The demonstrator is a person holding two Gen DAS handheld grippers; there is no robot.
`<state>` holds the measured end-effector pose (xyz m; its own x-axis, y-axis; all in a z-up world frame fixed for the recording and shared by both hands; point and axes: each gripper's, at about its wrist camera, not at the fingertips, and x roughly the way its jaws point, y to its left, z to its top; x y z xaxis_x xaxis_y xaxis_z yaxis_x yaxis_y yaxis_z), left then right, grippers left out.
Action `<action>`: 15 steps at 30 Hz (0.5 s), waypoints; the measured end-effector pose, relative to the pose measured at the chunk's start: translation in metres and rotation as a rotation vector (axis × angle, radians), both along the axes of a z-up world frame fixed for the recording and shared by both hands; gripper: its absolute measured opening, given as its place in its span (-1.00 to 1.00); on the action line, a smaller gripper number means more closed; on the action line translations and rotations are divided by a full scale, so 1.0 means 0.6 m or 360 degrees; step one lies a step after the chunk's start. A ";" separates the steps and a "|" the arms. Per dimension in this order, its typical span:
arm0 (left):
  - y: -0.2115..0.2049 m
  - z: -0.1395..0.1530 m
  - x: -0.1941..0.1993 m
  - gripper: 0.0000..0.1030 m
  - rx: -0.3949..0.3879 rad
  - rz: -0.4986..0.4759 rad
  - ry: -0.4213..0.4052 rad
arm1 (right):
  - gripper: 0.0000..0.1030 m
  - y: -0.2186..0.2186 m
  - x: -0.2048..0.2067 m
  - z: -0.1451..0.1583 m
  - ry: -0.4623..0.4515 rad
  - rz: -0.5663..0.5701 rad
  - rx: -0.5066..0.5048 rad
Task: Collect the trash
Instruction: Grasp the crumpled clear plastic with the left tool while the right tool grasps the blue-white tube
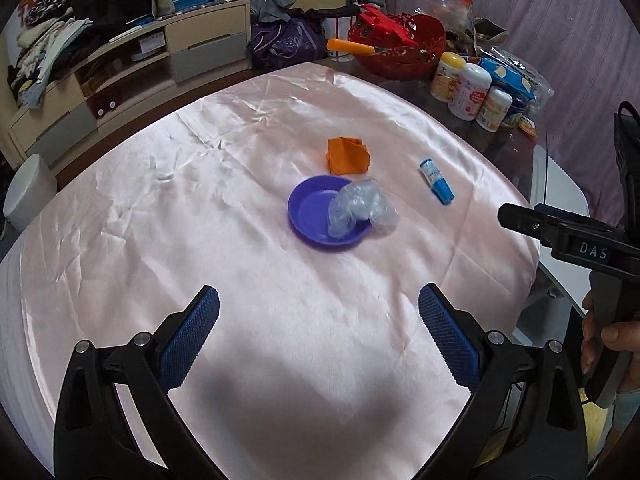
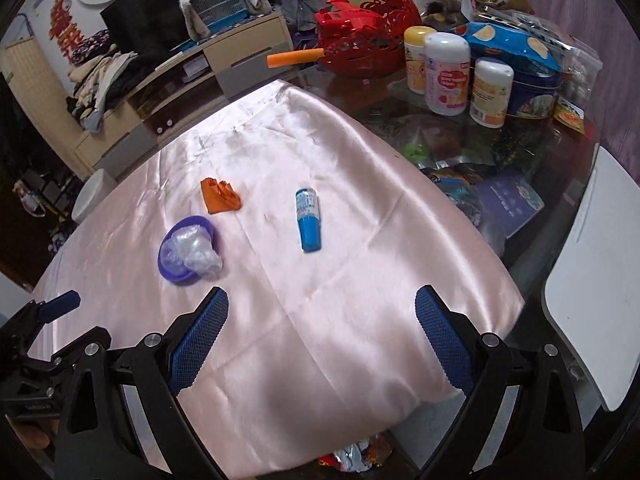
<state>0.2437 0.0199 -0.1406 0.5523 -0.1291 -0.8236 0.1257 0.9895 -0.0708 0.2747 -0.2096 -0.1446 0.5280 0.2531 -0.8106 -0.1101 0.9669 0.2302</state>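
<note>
Foil wrapper [image 2: 352, 456], right view only

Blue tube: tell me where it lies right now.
The blue tube lies flat on the pink cloth, right of the orange paper and the purple plate in the right wrist view, ahead of the open right gripper, touching neither.

Crumpled plastic [image 1: 360, 208] hides plate [image 1: 312, 216] right side; tube [image 2: 308, 220] label unreadable.
</note>
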 end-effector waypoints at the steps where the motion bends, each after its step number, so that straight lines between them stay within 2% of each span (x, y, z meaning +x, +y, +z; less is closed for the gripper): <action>1: -0.002 0.000 0.013 0.84 0.0004 -0.0002 -0.0004 | 0.84 0.004 0.013 -0.006 0.0010 0.0008 0.0004; 4: -0.011 -0.007 0.052 0.84 0.0010 -0.0013 0.0018 | 0.76 0.017 0.058 -0.023 0.0044 0.0025 0.0013; 7: -0.029 -0.020 0.087 0.83 0.0037 -0.0054 0.0044 | 0.34 0.026 0.087 -0.040 0.0073 0.0040 0.0025; 9: -0.040 -0.029 0.106 0.82 0.0049 -0.0074 0.0057 | 0.20 0.029 0.101 -0.051 0.0093 0.0034 0.0029; 12: -0.053 -0.045 0.129 0.60 0.0040 -0.0095 0.0086 | 0.02 0.030 0.113 -0.068 0.0119 0.0038 0.0049; 15: -0.059 -0.059 0.144 0.38 0.0016 -0.0105 0.0111 | -0.11 0.029 0.114 -0.069 0.0077 0.0044 0.0031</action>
<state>0.3302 -0.0156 -0.1761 0.4843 -0.1549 -0.8611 0.1857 0.9800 -0.0718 0.3432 -0.1920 -0.1861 0.4806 0.2831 -0.8300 -0.1249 0.9589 0.2547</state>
